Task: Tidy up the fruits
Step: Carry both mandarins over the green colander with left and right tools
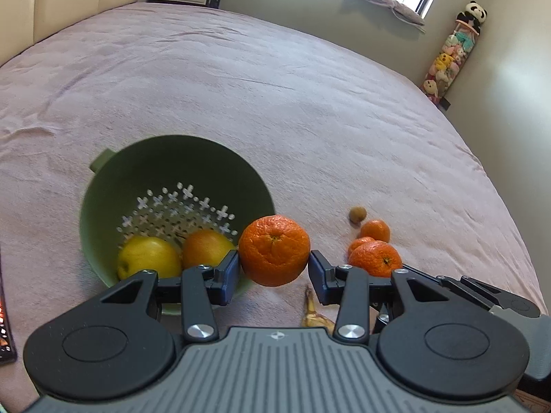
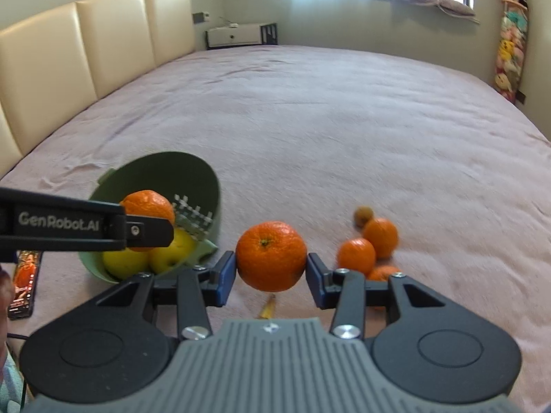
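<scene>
Oranges fill both your grippers: the left gripper (image 1: 274,268) has its jaws clamped on one beside the green colander (image 1: 103,186), ready to drop. Your right gripper (image 2: 271,272) squeezes another above the bed (image 2: 344,137).

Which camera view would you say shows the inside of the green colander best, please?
The left wrist view: it looks straight into the green colander, showing its perforated bottom and two fruits. In the right wrist view, the left claw and its orange cross in front, hiding much of the interior.
</scene>
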`<move>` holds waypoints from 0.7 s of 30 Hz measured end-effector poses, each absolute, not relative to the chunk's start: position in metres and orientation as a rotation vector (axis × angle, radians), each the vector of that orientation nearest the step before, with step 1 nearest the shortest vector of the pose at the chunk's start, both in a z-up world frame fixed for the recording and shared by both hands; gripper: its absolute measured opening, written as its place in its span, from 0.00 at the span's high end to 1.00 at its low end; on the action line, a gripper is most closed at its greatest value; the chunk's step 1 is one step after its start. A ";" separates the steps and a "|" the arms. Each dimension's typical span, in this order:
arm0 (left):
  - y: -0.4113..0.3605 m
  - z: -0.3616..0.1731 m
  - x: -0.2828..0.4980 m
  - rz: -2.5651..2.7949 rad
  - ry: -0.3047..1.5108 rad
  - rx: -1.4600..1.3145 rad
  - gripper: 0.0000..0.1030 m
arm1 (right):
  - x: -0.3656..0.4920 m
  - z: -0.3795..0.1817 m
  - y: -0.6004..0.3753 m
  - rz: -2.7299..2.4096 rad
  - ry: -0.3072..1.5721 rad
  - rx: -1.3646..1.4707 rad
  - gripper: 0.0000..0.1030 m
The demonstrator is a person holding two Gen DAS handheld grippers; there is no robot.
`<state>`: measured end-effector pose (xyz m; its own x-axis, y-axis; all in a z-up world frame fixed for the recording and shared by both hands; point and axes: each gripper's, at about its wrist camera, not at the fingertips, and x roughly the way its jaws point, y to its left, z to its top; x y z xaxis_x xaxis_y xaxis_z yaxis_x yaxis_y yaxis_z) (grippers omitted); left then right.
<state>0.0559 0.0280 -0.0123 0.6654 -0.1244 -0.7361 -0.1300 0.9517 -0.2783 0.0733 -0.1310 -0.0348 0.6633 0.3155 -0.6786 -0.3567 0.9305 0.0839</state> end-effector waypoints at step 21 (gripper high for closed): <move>0.103 -0.028 0.074 0.209 0.870 -0.362 0.53 | 0.097 -0.022 -0.036 0.604 0.731 -0.290 0.60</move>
